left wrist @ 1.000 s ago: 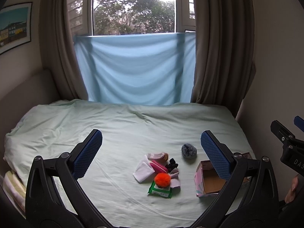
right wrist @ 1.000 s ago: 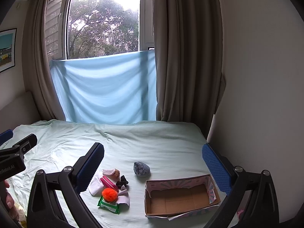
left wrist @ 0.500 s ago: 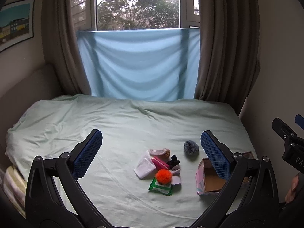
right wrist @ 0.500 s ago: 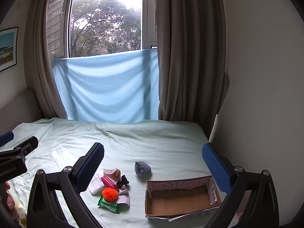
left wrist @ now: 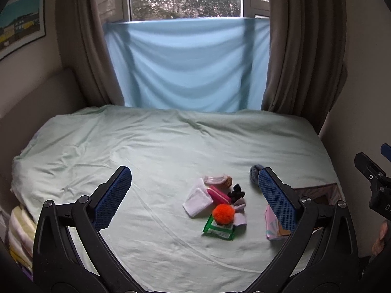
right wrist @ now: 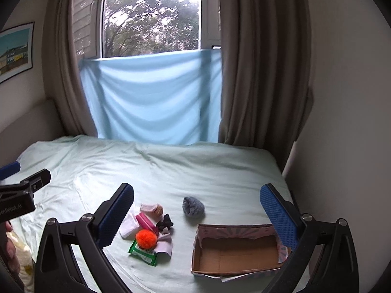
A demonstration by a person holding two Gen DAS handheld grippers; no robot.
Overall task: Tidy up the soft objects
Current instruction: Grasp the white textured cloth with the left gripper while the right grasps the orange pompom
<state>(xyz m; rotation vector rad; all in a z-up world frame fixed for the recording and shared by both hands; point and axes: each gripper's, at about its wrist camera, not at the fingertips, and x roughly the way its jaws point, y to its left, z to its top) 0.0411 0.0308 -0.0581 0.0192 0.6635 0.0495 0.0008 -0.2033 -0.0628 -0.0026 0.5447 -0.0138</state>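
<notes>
A small pile of soft things lies on the pale green bed: an orange pom-pom (left wrist: 222,213) (right wrist: 146,238) on a green wipes pack (left wrist: 219,229) (right wrist: 143,254), a white cloth (left wrist: 197,199) (right wrist: 128,224), a pink pouch (left wrist: 218,194) (right wrist: 146,221), a black scrunchie (left wrist: 235,191) (right wrist: 165,224). A grey-blue fuzzy ball (left wrist: 254,173) (right wrist: 193,206) lies apart to the right. An open empty cardboard box (right wrist: 238,251) (left wrist: 315,195) stands right of the pile. My left gripper (left wrist: 194,197) and right gripper (right wrist: 196,219) are both open, empty, held above the bed.
The bed sheet (left wrist: 171,141) is wrinkled and reaches the window wall, where a blue cloth (left wrist: 188,63) hangs between brown curtains. A wall runs along the bed's right side (right wrist: 342,122). Striped folded fabric (left wrist: 20,234) lies at the bed's left front corner.
Both cameras have tilted down and moved slightly closer to the bed; the pile and box sit higher in view. Nothing on the bed has moved. Both grippers stay open.
</notes>
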